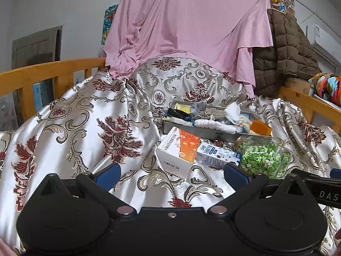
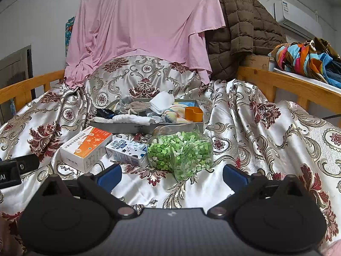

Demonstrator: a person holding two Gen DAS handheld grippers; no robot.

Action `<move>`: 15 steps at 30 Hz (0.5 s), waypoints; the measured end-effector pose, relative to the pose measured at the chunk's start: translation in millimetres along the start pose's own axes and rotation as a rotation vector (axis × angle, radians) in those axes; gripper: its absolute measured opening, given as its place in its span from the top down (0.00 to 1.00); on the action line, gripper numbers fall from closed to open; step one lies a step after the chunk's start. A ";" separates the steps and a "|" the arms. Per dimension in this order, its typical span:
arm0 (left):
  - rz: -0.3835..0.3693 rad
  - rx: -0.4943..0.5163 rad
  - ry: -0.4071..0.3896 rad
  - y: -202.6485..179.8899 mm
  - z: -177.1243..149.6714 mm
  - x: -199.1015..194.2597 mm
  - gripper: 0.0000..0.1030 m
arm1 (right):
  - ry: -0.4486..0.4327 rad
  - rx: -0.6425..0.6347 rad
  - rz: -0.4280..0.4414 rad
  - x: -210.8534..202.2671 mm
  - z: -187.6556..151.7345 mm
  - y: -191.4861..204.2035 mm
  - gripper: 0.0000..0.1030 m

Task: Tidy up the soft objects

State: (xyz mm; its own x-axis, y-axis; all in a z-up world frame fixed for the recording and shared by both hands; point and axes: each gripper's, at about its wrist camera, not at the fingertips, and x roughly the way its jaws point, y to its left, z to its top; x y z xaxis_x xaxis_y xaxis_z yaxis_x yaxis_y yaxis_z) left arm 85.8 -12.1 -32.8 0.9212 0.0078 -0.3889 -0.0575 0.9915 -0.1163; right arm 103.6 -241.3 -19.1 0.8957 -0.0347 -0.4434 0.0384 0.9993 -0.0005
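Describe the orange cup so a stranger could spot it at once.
Find the grey tray of socks and cloths on the patterned bedspread. The orange cup stands in its right end, the only hard, plain orange thing among soft fabrics.

Silky white bedspread [image 2: 245, 128] has dark red floral and grey-gold scroll print; plain pink draped sheet [image 2: 138, 25] sits behind it, beside a brown quilted jacket [image 2: 245, 25]. Clear plastic jar [image 2: 181, 151] holds green and white bits. White-and-orange carton [image 2: 85, 145], blue-and-white milk carton [image 2: 127, 149], orange cup [image 2: 193, 113] in the grey tray [image 2: 127, 127].
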 end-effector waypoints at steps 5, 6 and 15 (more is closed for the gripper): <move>-0.001 0.000 0.000 -0.9 0.4 1.0 0.01 | 0.000 0.001 0.000 0.0 0.0 0.0 0.00; -0.001 0.000 0.000 -0.8 0.3 0.8 0.01 | 0.000 0.001 0.000 0.1 0.0 0.0 0.00; -0.003 0.003 0.003 -1.3 0.6 2.1 0.01 | 0.000 0.000 0.000 0.0 -0.1 0.2 0.00</move>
State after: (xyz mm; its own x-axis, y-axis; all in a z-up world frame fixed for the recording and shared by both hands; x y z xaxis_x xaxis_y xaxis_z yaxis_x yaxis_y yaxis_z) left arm 88.1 -13.3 -33.0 0.9202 0.0043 -0.3914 -0.0534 0.9920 -0.1147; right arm 103.6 -241.1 -19.1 0.8956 -0.0345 -0.4434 0.0384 0.9993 -0.0003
